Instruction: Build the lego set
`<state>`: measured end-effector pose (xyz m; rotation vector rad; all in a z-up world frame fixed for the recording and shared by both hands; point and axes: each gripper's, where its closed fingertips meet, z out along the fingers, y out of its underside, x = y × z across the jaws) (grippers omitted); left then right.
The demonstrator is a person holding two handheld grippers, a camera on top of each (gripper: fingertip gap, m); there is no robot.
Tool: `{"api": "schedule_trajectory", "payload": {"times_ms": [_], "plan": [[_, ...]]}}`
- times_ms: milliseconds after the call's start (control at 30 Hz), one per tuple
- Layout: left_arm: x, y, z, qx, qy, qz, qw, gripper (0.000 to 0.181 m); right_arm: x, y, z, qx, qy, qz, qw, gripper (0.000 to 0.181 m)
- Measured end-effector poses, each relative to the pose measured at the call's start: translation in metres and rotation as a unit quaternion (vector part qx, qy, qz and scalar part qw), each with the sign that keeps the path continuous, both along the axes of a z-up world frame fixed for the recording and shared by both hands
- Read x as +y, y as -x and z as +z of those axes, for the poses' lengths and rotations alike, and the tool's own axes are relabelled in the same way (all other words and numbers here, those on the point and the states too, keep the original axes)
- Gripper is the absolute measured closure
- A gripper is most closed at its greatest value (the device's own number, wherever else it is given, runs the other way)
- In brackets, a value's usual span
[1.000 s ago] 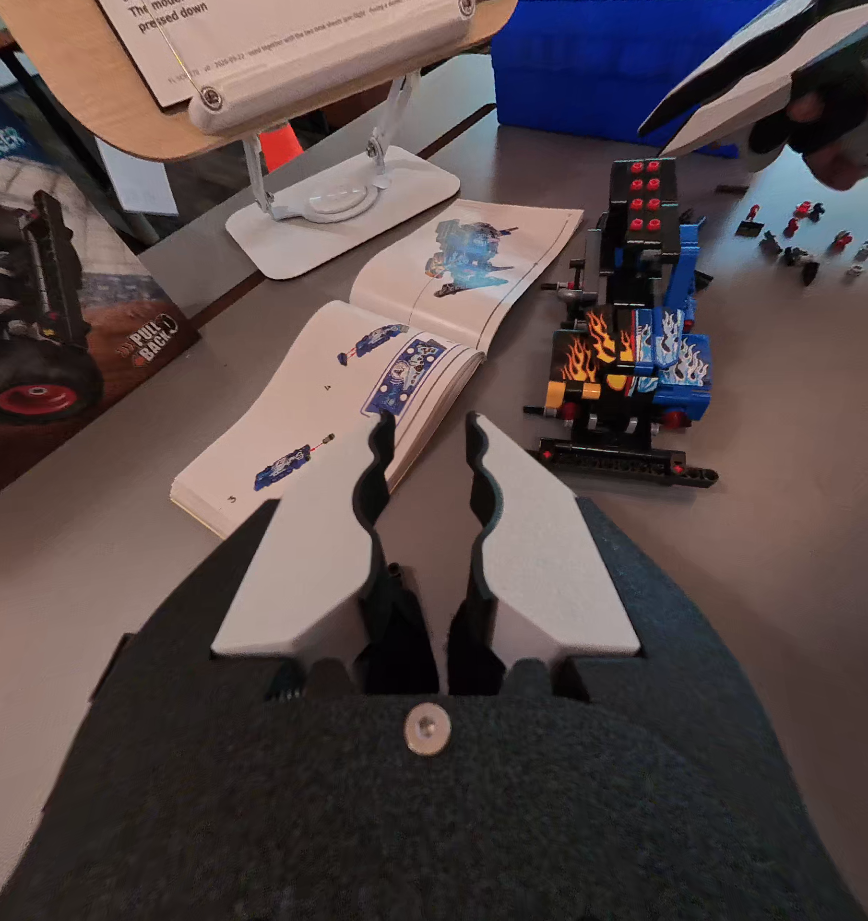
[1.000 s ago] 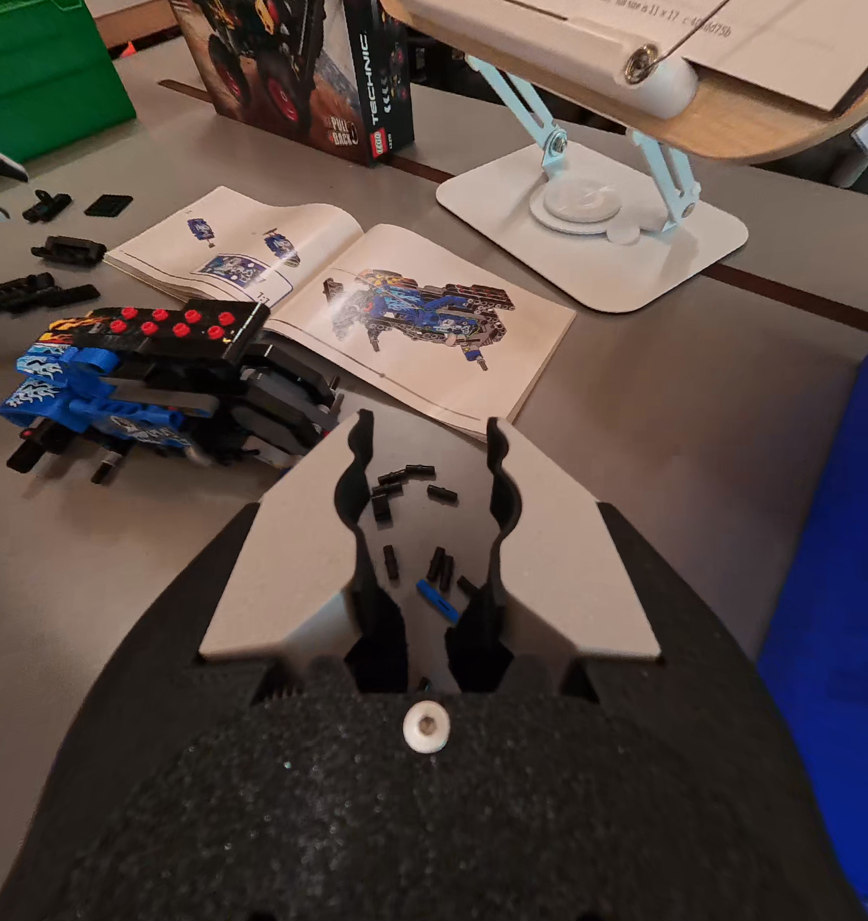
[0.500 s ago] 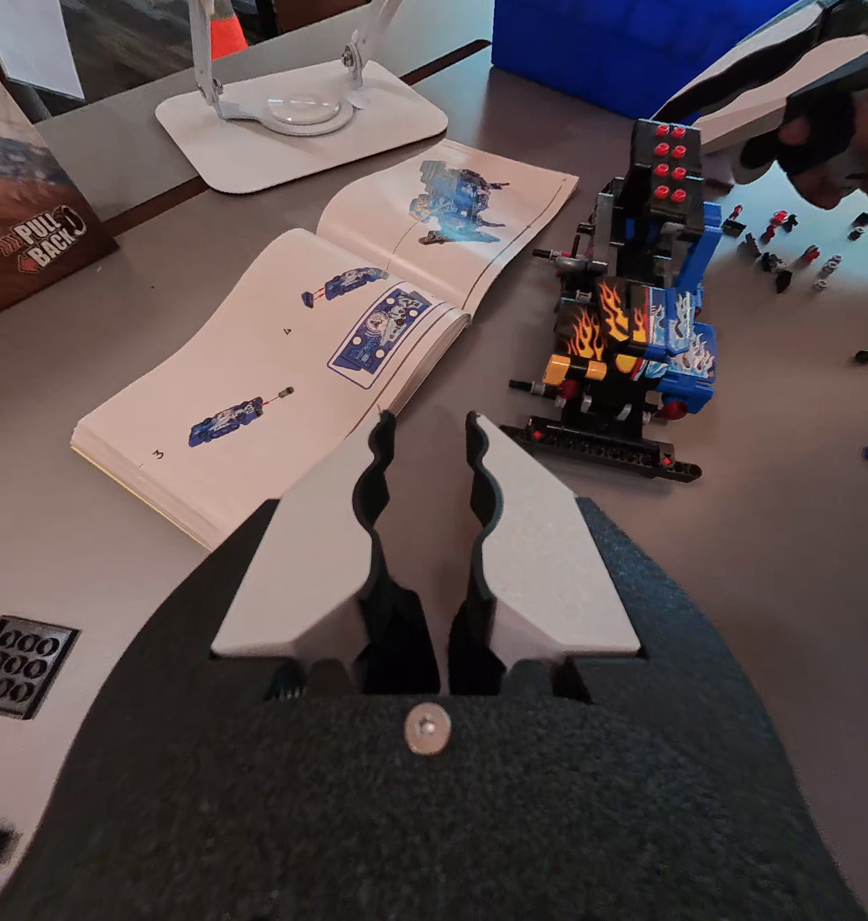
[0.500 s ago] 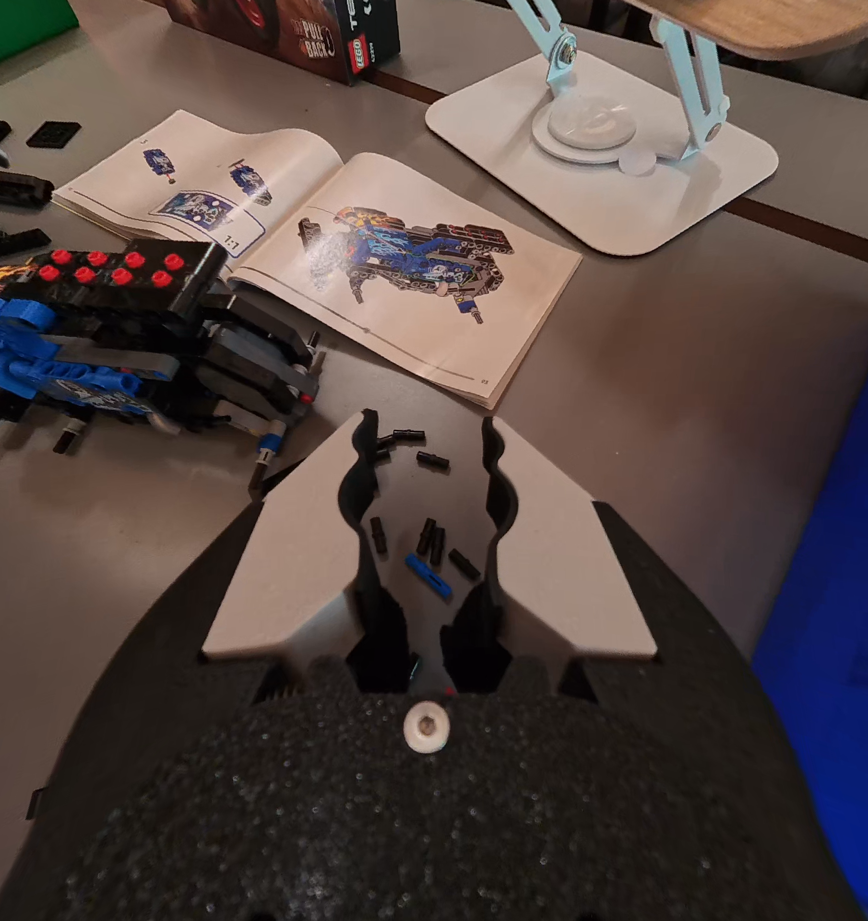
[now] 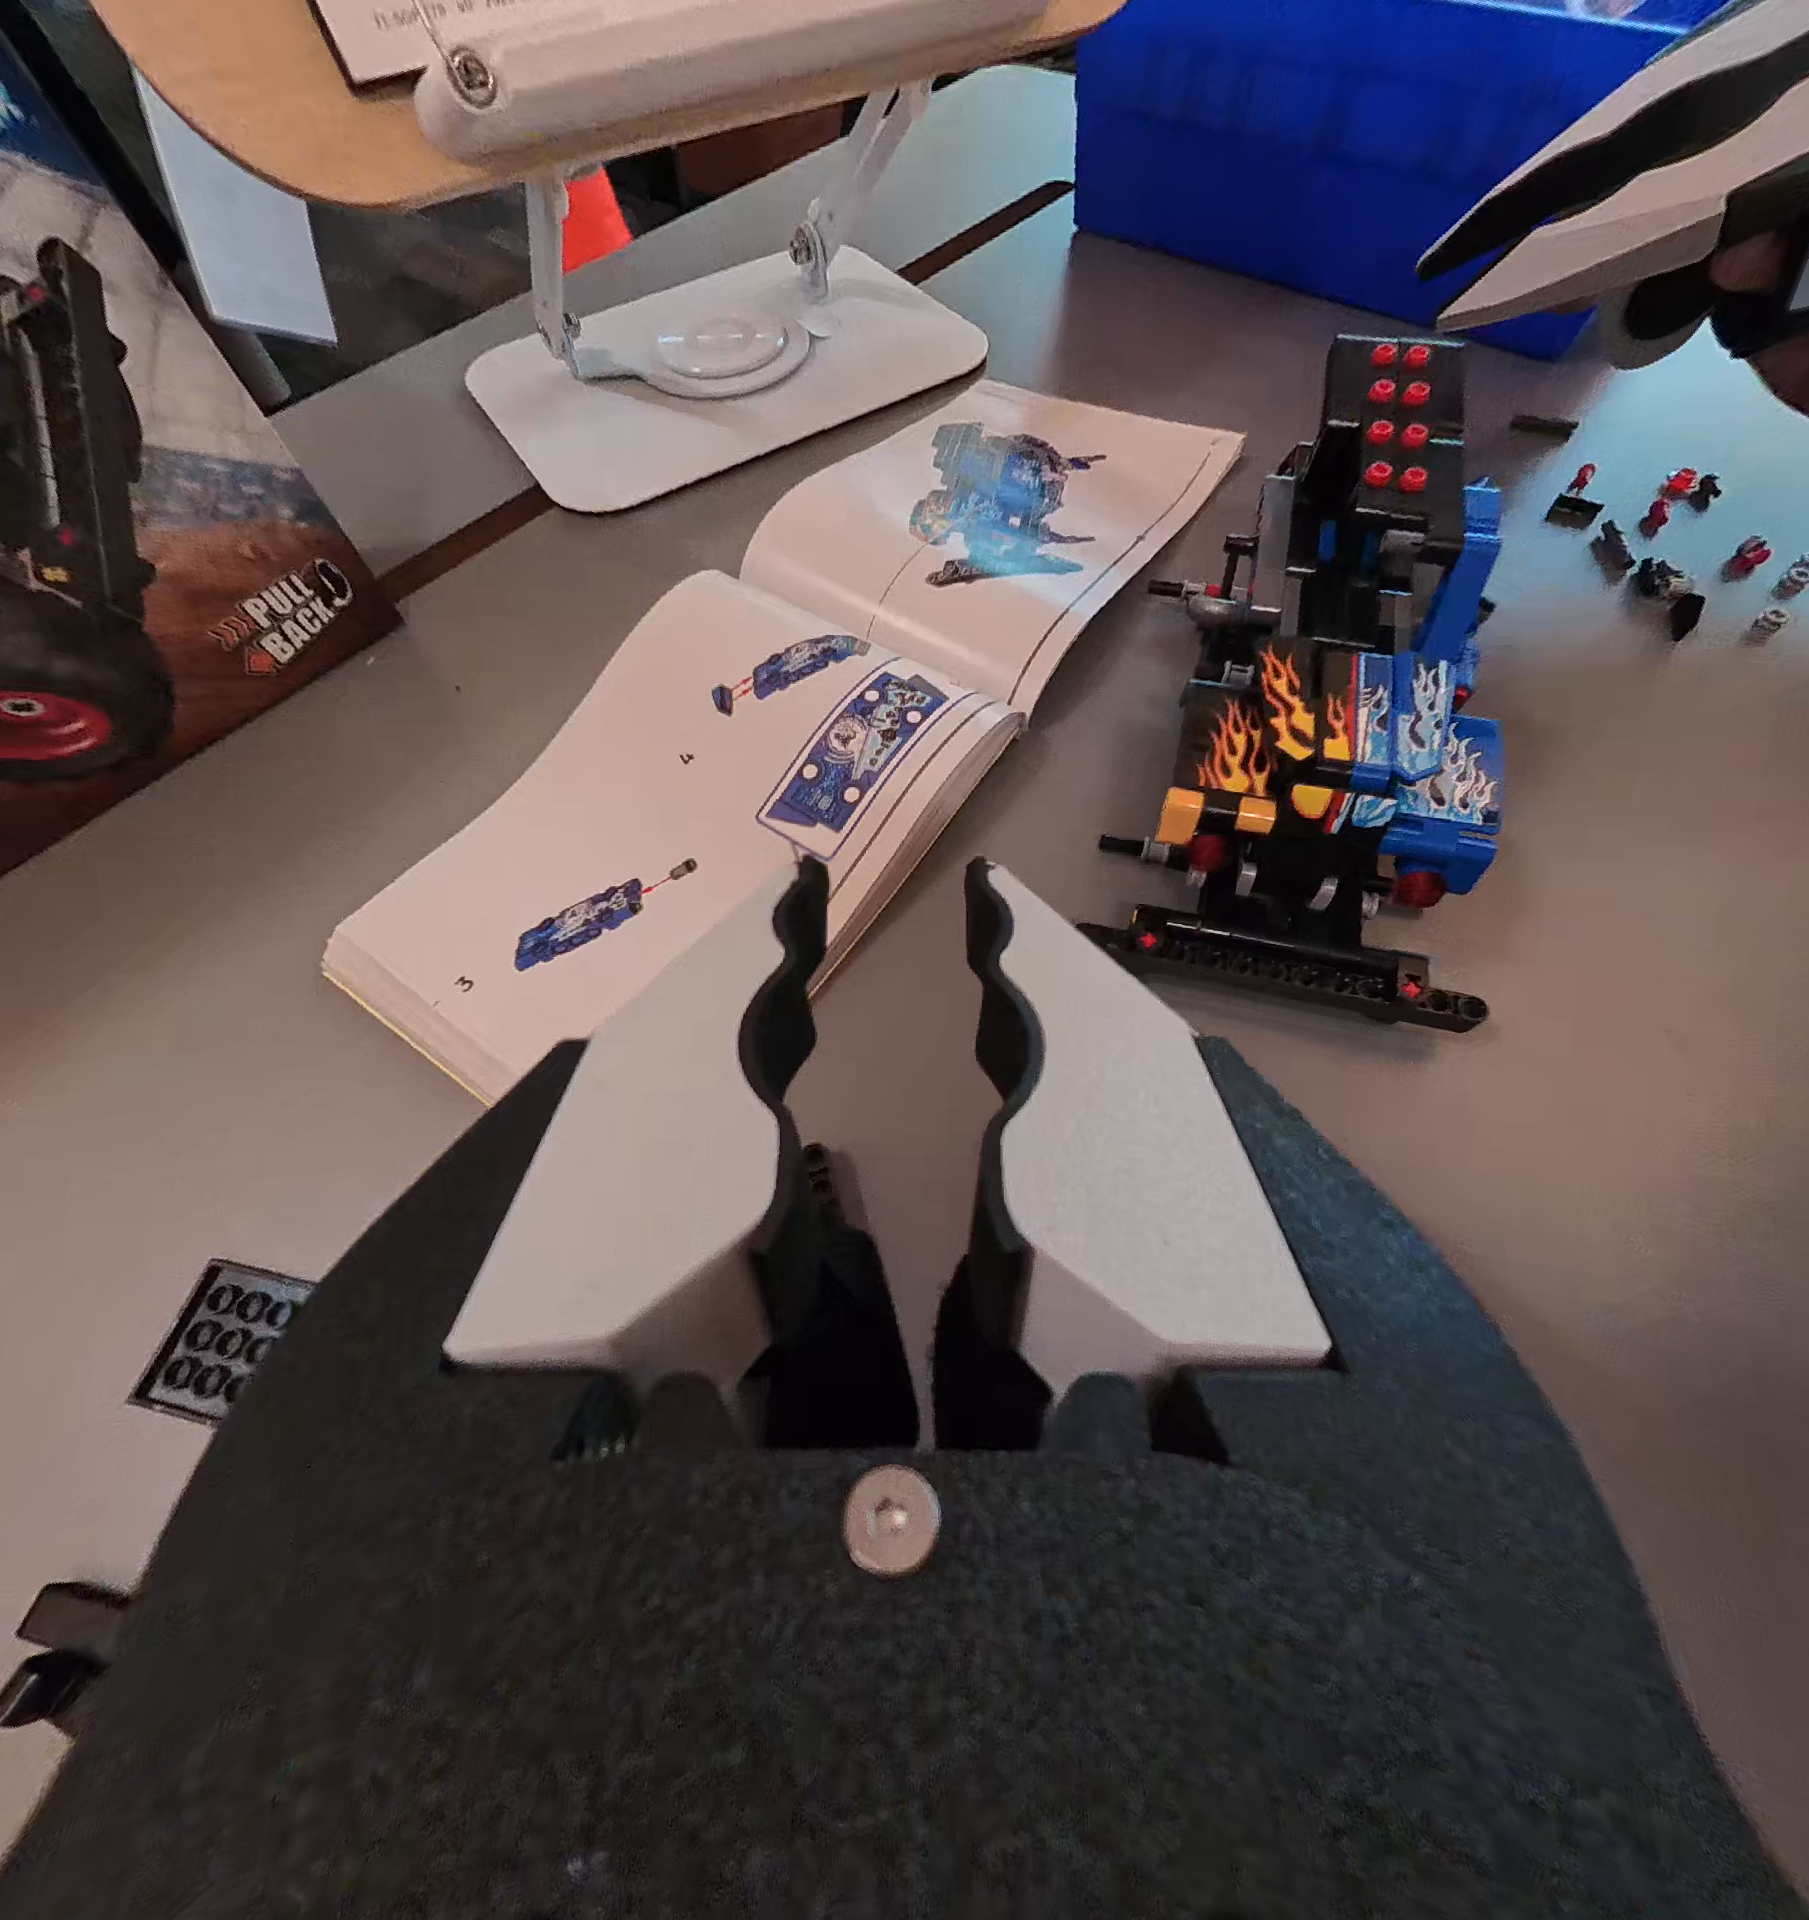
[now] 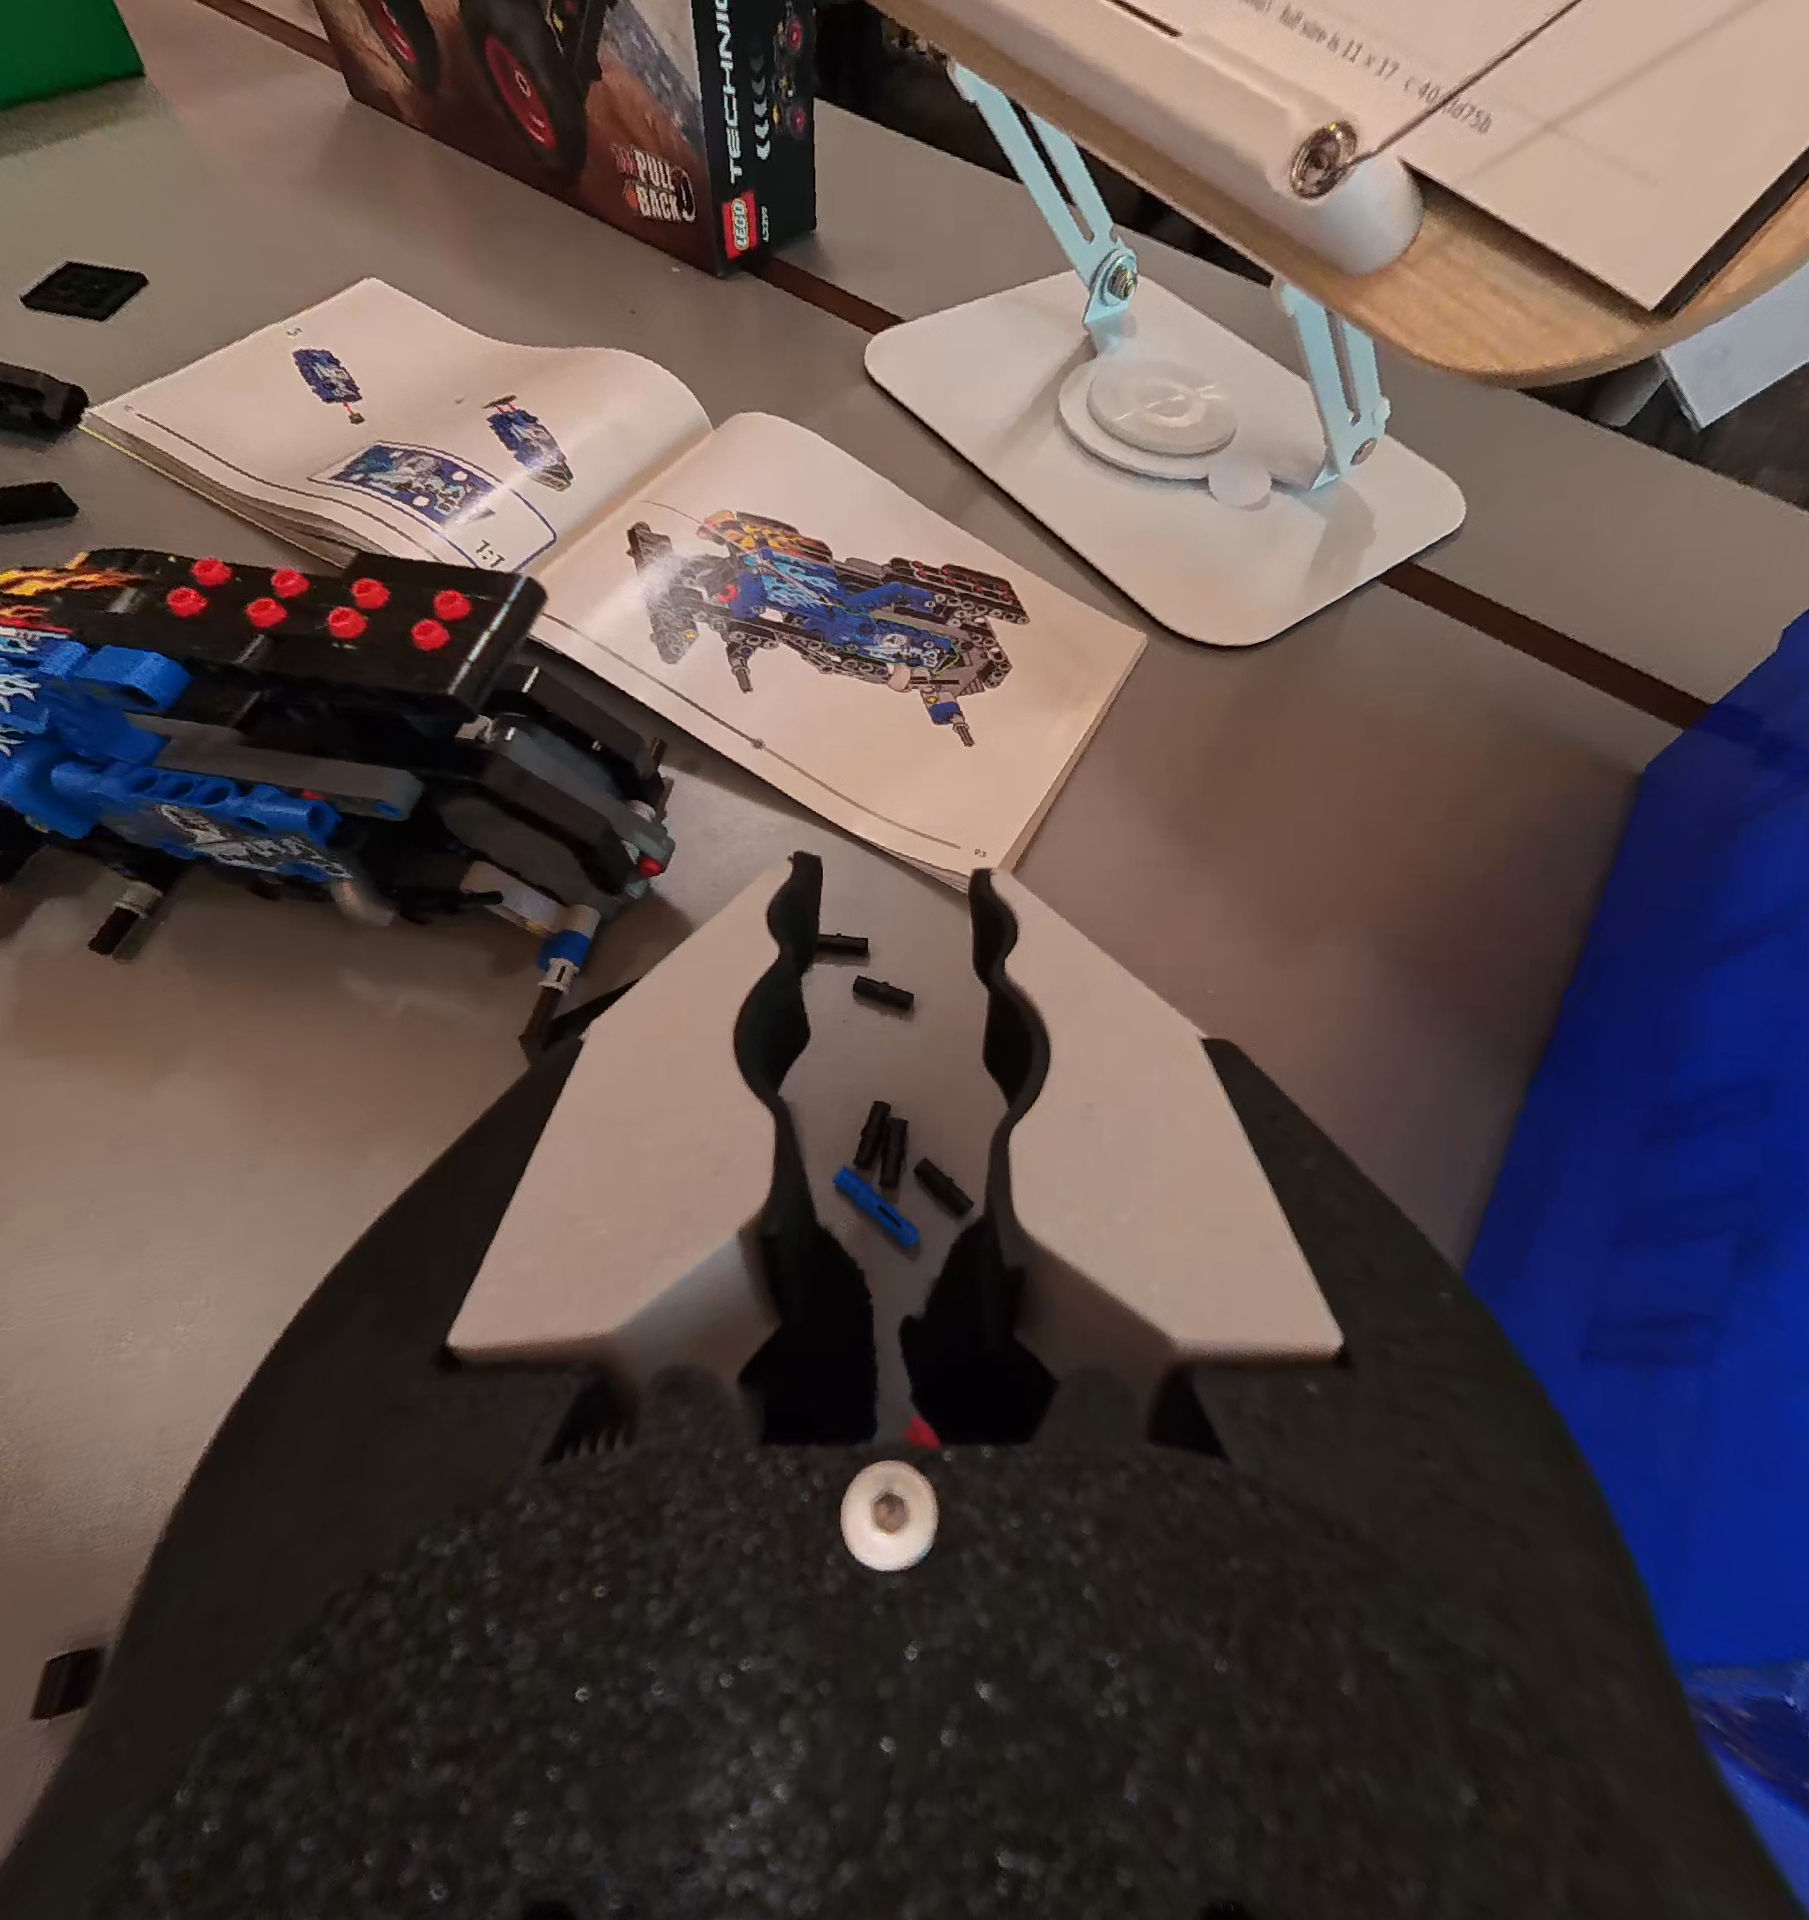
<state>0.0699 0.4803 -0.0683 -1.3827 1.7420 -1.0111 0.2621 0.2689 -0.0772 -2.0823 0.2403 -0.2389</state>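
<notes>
Now, table (image 5: 1606, 1299): grey top carrying everything; compared with half a second ago both wrist views take in more of its far side again, so both tools look to have lifted or tilted back.
Box (image 6: 609, 114): the set's box stands at the far edge, back in full view of the right wrist camera.
Stand (image 6: 1170, 468): white-footed stand with a wooden board, at the far edge, beside the box.
Bin (image 5: 1315, 135): blue, at the far right corner.
Booklet (image 5: 775, 748): open in the table's middle, unmoved, just left of the model.
Model (image 5: 1336, 707): the half-built blue and black truck with flame stickers lies right of the booklet; untouched over the last second.
Left gripper (image 5: 895, 883): fingers parted and empty, hovering above the booklet's near corner.
Right gripper (image 6: 895, 873): fingers spread wide, nothing between them, poised over the loose pins.
Black plate (image 5: 225, 1340): studded, near the left edge.
Black pins (image 6: 884, 992): scattered under the right tool.
Blue pin (image 6: 876, 1205): lying among the black pins.
Meaning: nothing has been picked up; likely the instructions are being rechecked before a pin is chosen.
</notes>
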Motion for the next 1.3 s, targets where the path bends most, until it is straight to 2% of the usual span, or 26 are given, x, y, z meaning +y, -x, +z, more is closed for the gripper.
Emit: {"api": "schedule_trajectory", "payload": {"times_ms": [233, 300, 400, 500, 600, 733, 833, 967, 1100, 1300], "plan": [[-0.02, -0.002, 0.001, 0.004, -0.005, -0.034, 0.999, 0.156, 0.002, 0.009, 0.003, -0.006, 0.0, 0.009, 1.0, 0.153], [-0.023, -0.007, 0.0, 0.036, 0.001, -0.023, 0.999, 0.152, 0.003, 0.008, 0.0, -0.012, 0.003, 0.005, 1.0, 0.153], [-0.051, -0.02, 0.011, 0.095, 0.022, -0.071, 0.993, 0.148, 0.0, 0.001, -0.009, -0.032, 0.029, -0.01, 0.999, 0.154], [-0.067, -0.056, 0.03, 0.142, -0.04, -0.109, 0.983, 0.144, -0.006, -0.008, -0.013, -0.051, 0.047, -0.027, 0.997, 0.157], [-0.074, -0.118, 0.038, 0.168, -0.149, -0.154, 0.962, 0.139, -0.008, -0.009, -0.014, -0.025, 0.044, -0.027, 0.998, 0.157], [-0.112, -0.189, 0.012, 0.231, -0.162, -0.264, 0.922, 0.139, -0.011, -0.011, -0.019, 0.006, 0.039, -0.028, 0.999, 0.157], [-0.146, -0.213, -0.021, 0.28, -0.131, -0.319, 0.896, 0.139, -0.013, -0.015, -0.023, 0.012, 0.047, -0.032, 0.998, 0.157], [-0.169, -0.221, -0.052, 0.302, -0.15, -0.364, 0.868, 0.139, -0.015, -0.019, -0.026, 0.013, 0.054, -0.037, 0.998, 0.157], [-0.182, -0.221, -0.063, 0.297, -0.163, -0.399, 0.852, 0.147, -0.018, -0.022, -0.025, 0.018, 0.053, -0.041, 0.998, 0.157], [-0.183, -0.226, -0.071, 0.288, -0.182, -0.398, 0.852, 0.152, -0.018, -0.023, -0.026, 0.033, 0.049, -0.04, 0.997, 0.156]]}}
